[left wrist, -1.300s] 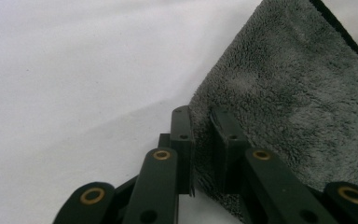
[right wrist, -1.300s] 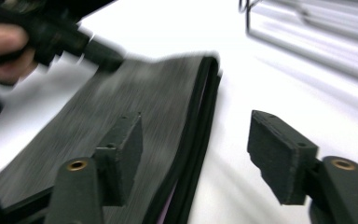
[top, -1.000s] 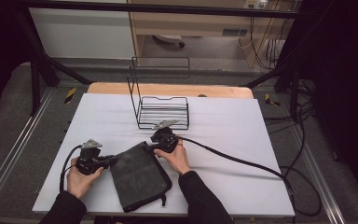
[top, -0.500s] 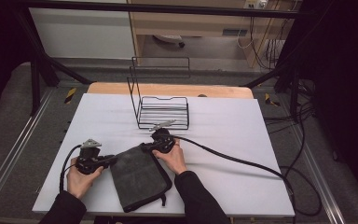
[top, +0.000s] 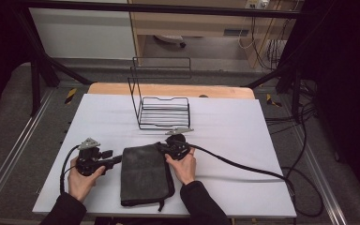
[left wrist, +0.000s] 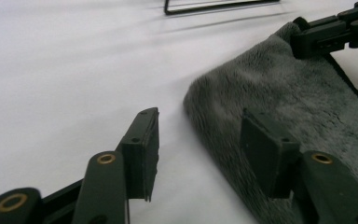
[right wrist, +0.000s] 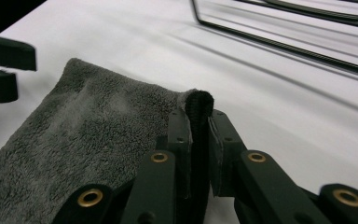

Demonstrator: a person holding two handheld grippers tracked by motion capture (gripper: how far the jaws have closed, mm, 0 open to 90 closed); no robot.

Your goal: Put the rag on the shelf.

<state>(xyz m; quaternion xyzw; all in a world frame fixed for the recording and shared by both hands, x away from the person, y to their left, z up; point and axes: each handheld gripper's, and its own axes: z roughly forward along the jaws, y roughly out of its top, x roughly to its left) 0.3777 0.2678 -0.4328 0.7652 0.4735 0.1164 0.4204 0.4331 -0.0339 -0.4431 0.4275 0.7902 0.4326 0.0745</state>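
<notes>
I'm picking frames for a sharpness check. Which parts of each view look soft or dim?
High view: dim surround, white table evenly lit, mildly grainy. Left gripper view: near pads soft, rack blurred. Right gripper view: towel pile crisp, rack wires streaked.

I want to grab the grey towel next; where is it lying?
High view: the towel lies near the table's front edge, between both grippers, just before the wire rack.

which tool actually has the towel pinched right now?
The right tool: its jaws clamp the grey towel's far corner. The left tool stands open at the near-left edge.
</notes>
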